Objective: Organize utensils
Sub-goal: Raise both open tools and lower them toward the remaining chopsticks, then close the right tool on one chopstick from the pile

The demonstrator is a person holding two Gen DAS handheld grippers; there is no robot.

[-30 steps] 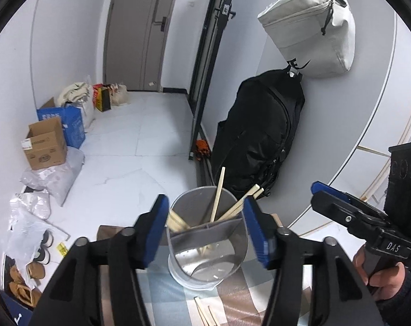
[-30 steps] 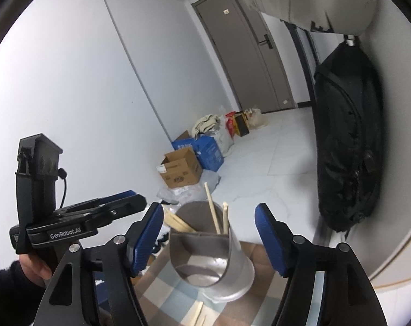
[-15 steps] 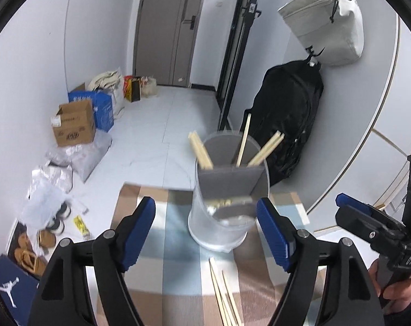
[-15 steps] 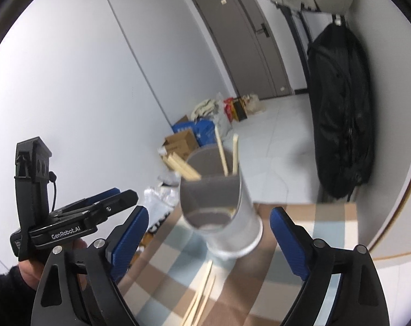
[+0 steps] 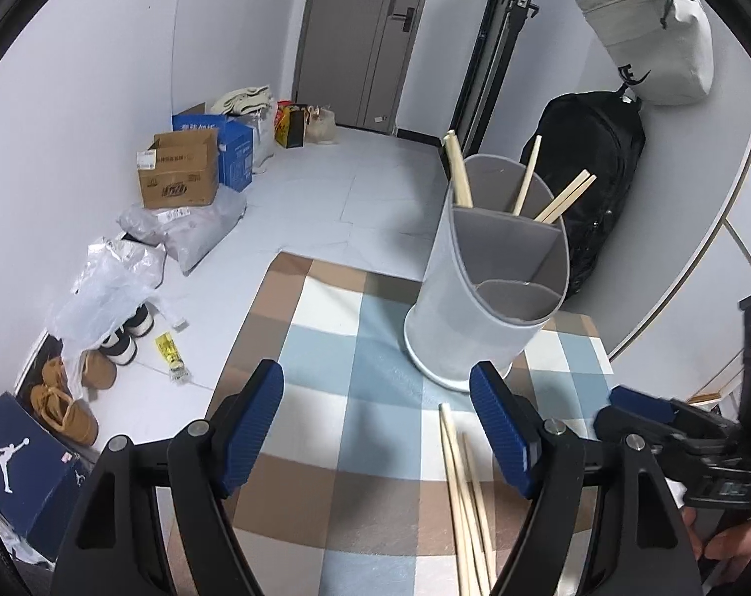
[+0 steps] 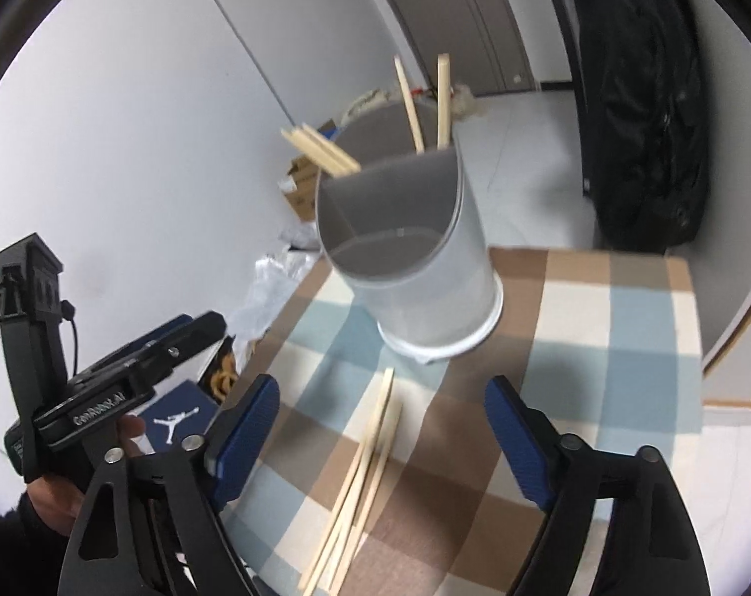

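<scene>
A grey utensil holder with inner dividers stands on a checkered cloth and holds several wooden chopsticks. It also shows in the right wrist view. Several loose chopsticks lie on the cloth in front of it, also in the right wrist view. My left gripper is open and empty, short of the holder. My right gripper is open and empty above the loose chopsticks. Each gripper appears at the edge of the other's view.
The cloth-covered table ends near the holder's far side. Beyond it are a tiled floor, cardboard boxes, plastic bags and shoes on the left. A black backpack and a grey bag hang on the right wall.
Both grippers have drawn back from the holder and tilted down. The holder looks farther away, and the loose chopsticks on the cloth have come into view.
</scene>
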